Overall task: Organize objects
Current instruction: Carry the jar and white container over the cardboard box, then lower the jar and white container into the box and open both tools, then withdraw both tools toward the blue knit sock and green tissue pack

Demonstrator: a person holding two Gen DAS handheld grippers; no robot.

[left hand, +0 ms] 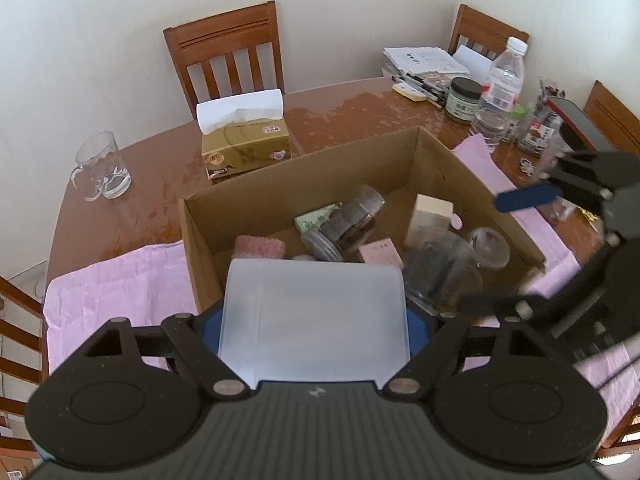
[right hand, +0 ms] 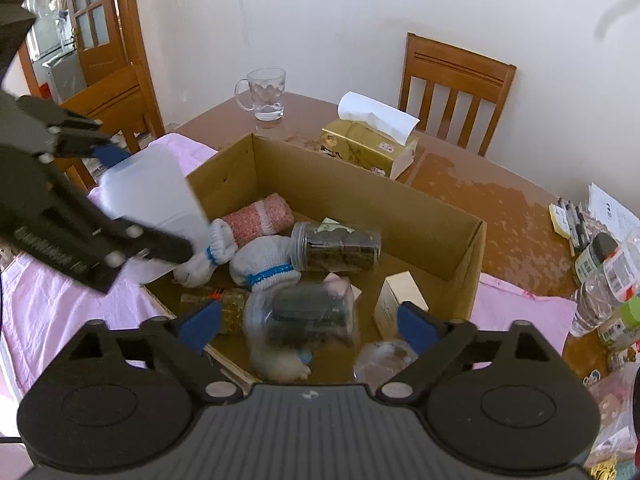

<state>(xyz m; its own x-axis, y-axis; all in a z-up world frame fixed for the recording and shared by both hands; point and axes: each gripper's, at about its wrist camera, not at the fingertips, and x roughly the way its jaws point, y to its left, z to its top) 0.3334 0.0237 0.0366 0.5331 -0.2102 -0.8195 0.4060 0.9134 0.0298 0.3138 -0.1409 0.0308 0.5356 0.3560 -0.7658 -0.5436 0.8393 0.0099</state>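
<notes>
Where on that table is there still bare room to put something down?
Bare wood lies between the glass mug and the tissue box, and behind the cardboard box towards the pens. The far right corner, around the water bottle, is crowded.

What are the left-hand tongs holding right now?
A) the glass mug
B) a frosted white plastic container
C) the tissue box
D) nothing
B: the left tongs are closed on the frosted white plastic container above the cardboard box, while the glass mug and tissue box stand untouched on the table.
</notes>
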